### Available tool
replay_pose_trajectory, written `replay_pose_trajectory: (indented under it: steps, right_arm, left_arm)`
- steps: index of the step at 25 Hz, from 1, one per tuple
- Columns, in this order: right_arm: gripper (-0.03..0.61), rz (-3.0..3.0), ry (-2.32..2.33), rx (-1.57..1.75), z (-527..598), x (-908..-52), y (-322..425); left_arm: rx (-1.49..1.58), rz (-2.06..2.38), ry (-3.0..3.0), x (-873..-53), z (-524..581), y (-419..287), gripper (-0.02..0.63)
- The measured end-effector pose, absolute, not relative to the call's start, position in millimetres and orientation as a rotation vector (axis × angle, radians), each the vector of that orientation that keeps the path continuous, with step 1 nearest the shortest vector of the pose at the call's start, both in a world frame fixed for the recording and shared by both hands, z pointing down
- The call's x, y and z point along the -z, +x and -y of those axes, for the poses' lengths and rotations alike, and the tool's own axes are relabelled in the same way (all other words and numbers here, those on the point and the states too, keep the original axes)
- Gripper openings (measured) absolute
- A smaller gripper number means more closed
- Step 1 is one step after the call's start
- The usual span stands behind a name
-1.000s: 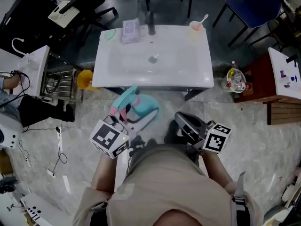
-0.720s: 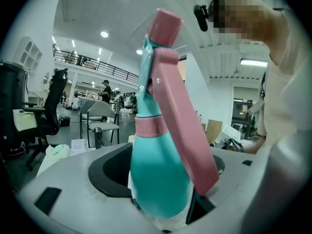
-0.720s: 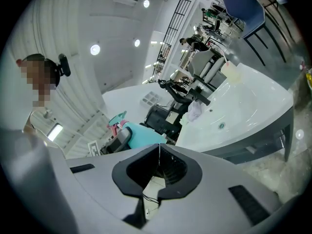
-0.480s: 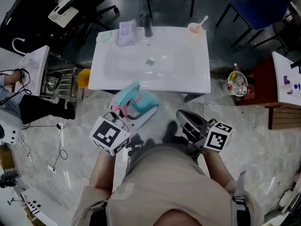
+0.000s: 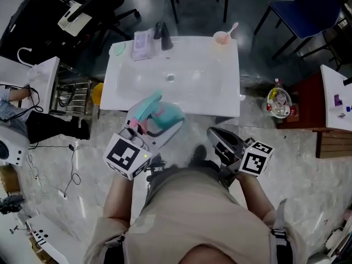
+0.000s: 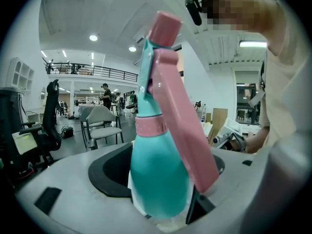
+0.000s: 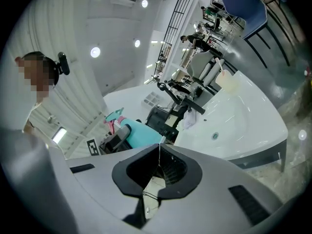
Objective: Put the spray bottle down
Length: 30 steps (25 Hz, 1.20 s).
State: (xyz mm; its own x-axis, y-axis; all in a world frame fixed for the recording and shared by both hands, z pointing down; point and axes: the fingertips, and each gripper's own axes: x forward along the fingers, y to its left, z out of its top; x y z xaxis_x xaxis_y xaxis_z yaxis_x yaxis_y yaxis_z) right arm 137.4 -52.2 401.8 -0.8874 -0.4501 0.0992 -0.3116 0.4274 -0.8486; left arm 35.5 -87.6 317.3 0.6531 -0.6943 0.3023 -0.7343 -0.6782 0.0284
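A teal spray bottle with a pink trigger and collar is held in my left gripper, whose jaws stand wide and press on the bottle's body. In the head view its spray head reaches over the front edge of the white washbasin. The left gripper view is filled by the spray bottle, upright between the jaws. My right gripper hangs to the right in front of the basin, shut with nothing in it. In the right gripper view the right gripper has its jaws together, and the spray bottle shows beyond them.
On the basin's back rim stand a dark faucet, a pink cup with a brush, a pale pack and a green dish. A yellow bucket sits left of it, a red stand with bottles right.
Both grippers have moved forward toward the washbasin, which now sits lower and closer in the head view. The bottle's head now overlaps the basin's front edge. Neither gripper's jaws changed.
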Motion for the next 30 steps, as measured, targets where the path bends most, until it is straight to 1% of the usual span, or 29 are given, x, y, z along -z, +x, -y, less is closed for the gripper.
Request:
replay_pose_trajectory:
  steps: [13,30]
  right_arm:
    - [0.020,-2.509,-0.680,1.438,68,-404,161]
    - [0.020,-2.477,-0.815,1.391,79,-404,169]
  left_arm:
    - [-0.460,1.215,2.746,-305,105,52,0.325]
    - [-0.465,1.221,2.803,-317,147,48,0.325]
